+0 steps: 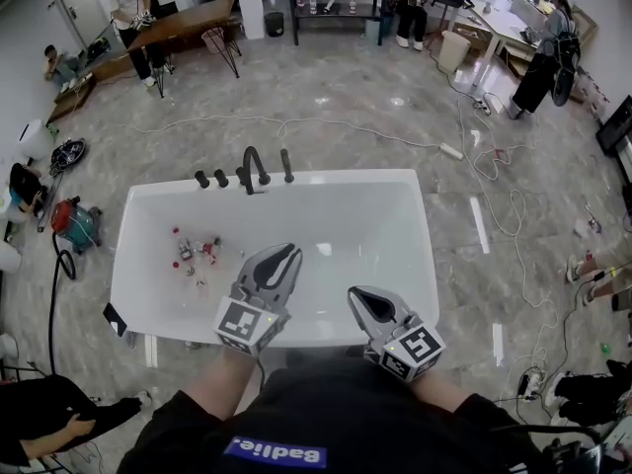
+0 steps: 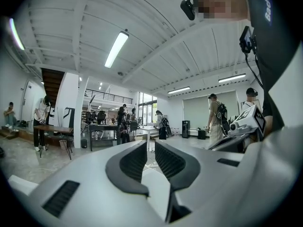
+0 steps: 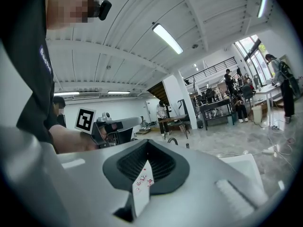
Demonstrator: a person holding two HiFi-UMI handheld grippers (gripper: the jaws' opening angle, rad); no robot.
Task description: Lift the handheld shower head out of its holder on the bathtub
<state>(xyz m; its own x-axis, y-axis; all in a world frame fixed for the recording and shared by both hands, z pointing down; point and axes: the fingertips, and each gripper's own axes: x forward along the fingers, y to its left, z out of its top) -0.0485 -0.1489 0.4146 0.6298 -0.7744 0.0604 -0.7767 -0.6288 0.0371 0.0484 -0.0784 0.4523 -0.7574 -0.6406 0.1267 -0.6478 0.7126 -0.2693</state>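
Observation:
The white bathtub [image 1: 415,265] lies crosswise below me. On its far rim stands a row of black fittings: two knobs [image 1: 210,179], an arched spout [image 1: 254,169] and the upright handheld shower head [image 1: 286,165] in its holder. Both grippers hover over the near part of the tub, well short of the fittings. My left gripper [image 1: 285,254] [image 2: 150,144] points level at the far rim, its jaws a narrow slit apart with nothing between them. My right gripper [image 1: 355,293] [image 3: 147,144] is shut and empty. In the right gripper view the spout [image 3: 173,140] shows ahead.
Small red and white items [image 1: 195,250] lie on the tub floor at the left. A red vacuum [image 1: 75,223] stands left of the tub. White cables [image 1: 464,156] trail over the marble floor. Tables [image 1: 188,23] and several people are at the back and sides.

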